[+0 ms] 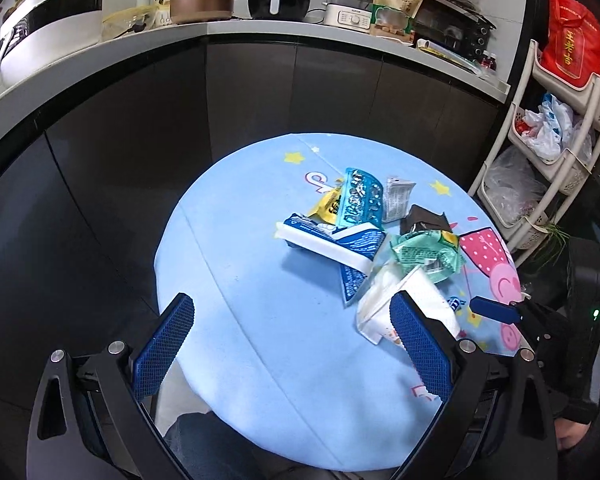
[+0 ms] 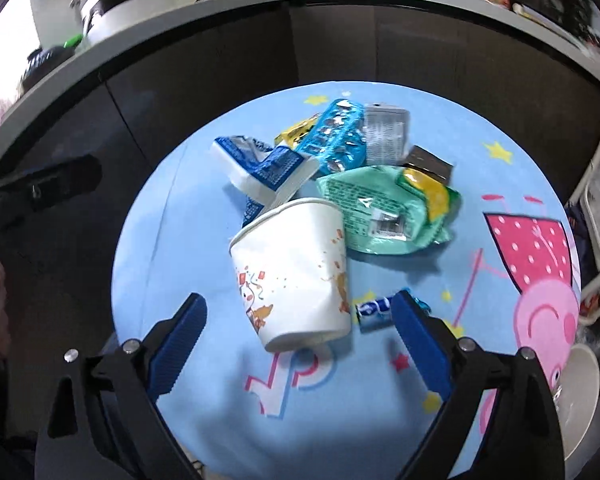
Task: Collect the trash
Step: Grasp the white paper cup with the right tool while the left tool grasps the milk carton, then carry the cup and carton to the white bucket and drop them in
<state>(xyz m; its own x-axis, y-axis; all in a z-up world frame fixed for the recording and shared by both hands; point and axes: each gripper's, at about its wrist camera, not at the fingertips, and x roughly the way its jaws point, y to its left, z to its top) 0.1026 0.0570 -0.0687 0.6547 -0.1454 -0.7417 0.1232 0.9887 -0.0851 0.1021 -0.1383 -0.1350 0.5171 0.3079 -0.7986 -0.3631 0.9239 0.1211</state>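
1. Progress — nothing looks collected yet. All the trash sits in one loose pile on the round table (image 2: 204, 412) with the blue cartoon cloth; no bin or bag is visible in either view, so I can't tell where it goes.
2. Pile contents: paper cup (image 2: 296, 272), blue-and-white carton (image 2: 272, 172), green wrapper (image 2: 380, 208), teal blister-style pack (image 2: 336, 140), yellow wrapper (image 2: 296, 130), grey-white sachet (image 2: 384, 132), dark brown wrapper (image 2: 428, 164), small blue candy wrapper (image 2: 374, 312).
3. Right claw (image 2: 300, 344): spread wide, empty. Blue pads flank the cup's base without touching it — judging from the right wrist view, the cup is the likely first pick.
4. Left claw (image 1: 292, 344): also spread, empty, over bare cloth at the near-left of the pile. Its right pad overlaps the cup (image 1: 404, 300) in view; contact not evident.
5. Cup orientation: lying on its side, dented. Long axis runs roughly near-to-far across the table, base toward the right claw, open rim pointing away into the pile, touching or just beside the carton and green wrapper.
6. Carton: crushed, lying flat, long axis diagonal from far-left to near-right.
7. Left to do: everything — all eight pieces.
8. Right-view background is blurred; far items there are hard to read.
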